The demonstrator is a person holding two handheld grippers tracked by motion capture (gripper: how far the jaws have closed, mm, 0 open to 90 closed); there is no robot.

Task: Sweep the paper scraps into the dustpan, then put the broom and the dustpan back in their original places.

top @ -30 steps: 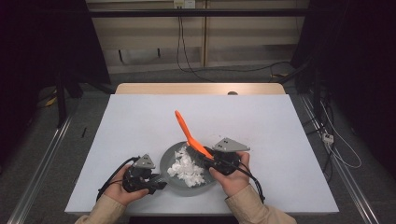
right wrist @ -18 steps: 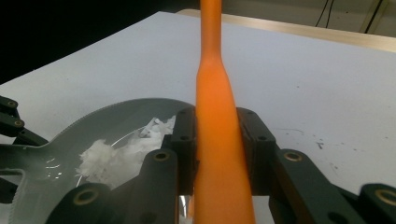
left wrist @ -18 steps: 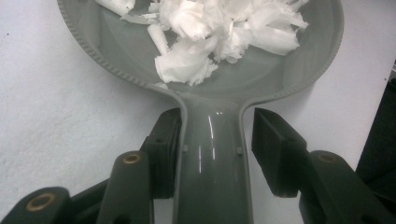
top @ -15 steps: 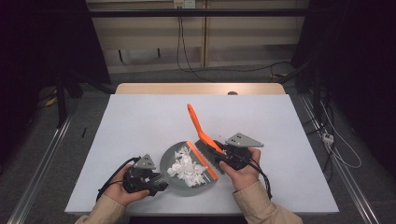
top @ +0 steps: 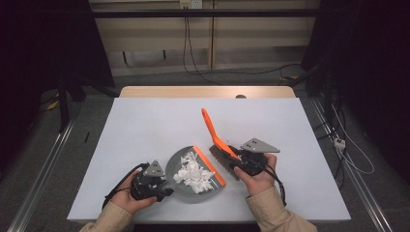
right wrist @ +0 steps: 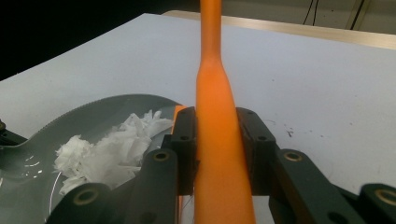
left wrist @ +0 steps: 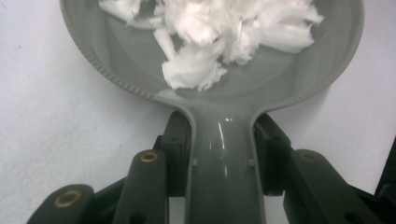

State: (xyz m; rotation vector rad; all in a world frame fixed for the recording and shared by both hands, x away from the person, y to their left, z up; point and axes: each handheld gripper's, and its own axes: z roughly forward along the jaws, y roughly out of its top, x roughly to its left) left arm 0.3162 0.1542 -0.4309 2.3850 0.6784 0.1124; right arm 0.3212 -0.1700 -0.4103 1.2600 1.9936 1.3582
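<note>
Left gripper (top: 153, 186) clamping the dustpan (top: 193, 176), right gripper (top: 240, 163) clamping the brush (top: 214, 135); tilting could spill paper scraps (top: 193, 173) at lower centre.

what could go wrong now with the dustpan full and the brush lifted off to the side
The paper scraps sit loose near the dustpan's open orange lip, so tilting it forward with the left gripper may spill them back onto the table. The right gripper holds the brush close beside that lip; a swing could knock it.

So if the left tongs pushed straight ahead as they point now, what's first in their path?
The grey plastic dustpan they already grip; past its handle, the shredded white paper pile in its bowl.
</note>
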